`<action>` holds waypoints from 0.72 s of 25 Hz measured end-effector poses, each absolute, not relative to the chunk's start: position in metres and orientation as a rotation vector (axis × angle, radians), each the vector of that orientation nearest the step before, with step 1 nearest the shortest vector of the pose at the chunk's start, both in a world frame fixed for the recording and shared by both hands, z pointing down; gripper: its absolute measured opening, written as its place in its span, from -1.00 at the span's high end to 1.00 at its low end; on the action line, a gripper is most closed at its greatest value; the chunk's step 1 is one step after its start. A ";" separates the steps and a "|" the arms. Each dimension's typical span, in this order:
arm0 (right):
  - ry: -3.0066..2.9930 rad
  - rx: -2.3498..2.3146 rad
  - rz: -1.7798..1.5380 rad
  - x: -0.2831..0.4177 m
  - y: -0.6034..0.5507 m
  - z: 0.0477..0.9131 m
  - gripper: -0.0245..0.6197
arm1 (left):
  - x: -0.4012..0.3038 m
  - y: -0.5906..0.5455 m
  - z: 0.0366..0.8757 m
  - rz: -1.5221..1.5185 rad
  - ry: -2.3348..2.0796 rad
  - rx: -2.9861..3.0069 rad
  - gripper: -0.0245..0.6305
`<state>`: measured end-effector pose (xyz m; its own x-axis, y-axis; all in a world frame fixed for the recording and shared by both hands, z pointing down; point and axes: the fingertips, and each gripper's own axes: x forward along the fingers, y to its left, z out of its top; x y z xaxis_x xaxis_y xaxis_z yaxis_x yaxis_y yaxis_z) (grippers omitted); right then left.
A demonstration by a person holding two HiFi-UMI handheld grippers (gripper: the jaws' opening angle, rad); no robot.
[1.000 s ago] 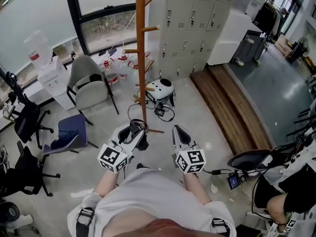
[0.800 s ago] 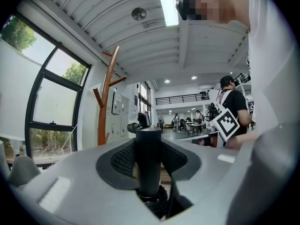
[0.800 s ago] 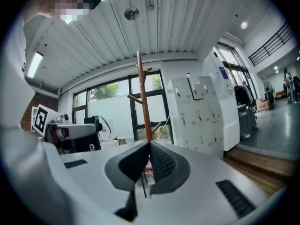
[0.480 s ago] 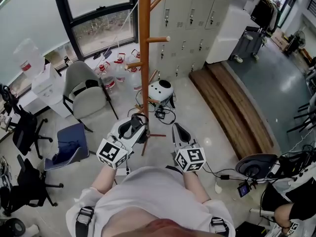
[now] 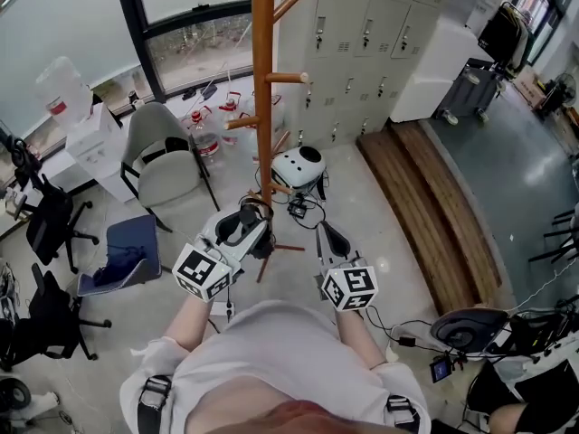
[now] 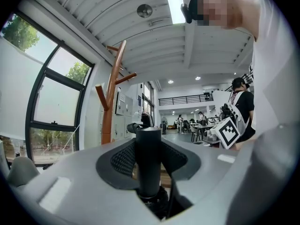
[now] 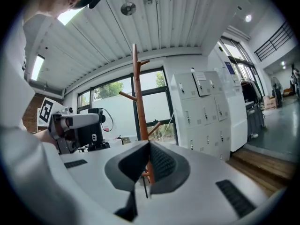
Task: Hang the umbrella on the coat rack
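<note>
The wooden coat rack stands just ahead of me, with pegs angled out from its pole; it also shows in the left gripper view and the right gripper view. My left gripper is shut on the black umbrella, whose round black handle stands upright between the pads. It points level, close to the rack's lower pole. My right gripper is level beside it on the right, its pads together with nothing between them.
A grey chair and a blue seat are to the left. A white rounded device with cables lies behind the rack's base. Grey lockers line the back wall, and a wooden step runs along the right.
Both grippers have moved forward toward the coat rack, the left one rising slightly with the umbrella in it. The rack's pole now stands closer to the left gripper.
</note>
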<state>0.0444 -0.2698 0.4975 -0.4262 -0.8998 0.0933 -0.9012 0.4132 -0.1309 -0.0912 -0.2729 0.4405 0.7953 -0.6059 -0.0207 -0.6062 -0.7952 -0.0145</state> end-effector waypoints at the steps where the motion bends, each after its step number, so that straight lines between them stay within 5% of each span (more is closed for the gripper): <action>1: -2.637 1.674 0.256 0.047 -0.271 0.497 0.90 | -0.089 -0.274 0.437 0.030 1.000 -2.962 0.47; 18: -2.675 1.633 0.272 0.063 -0.271 0.506 0.90 | -0.060 -0.299 0.334 0.011 0.767 -2.995 0.47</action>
<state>0.0635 -0.2713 0.5059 -0.4608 -0.8833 0.0864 -0.8826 0.4459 -0.1490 -0.0598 -0.2985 0.3345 0.8769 -0.4802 -0.0194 -0.4806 -0.8757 -0.0470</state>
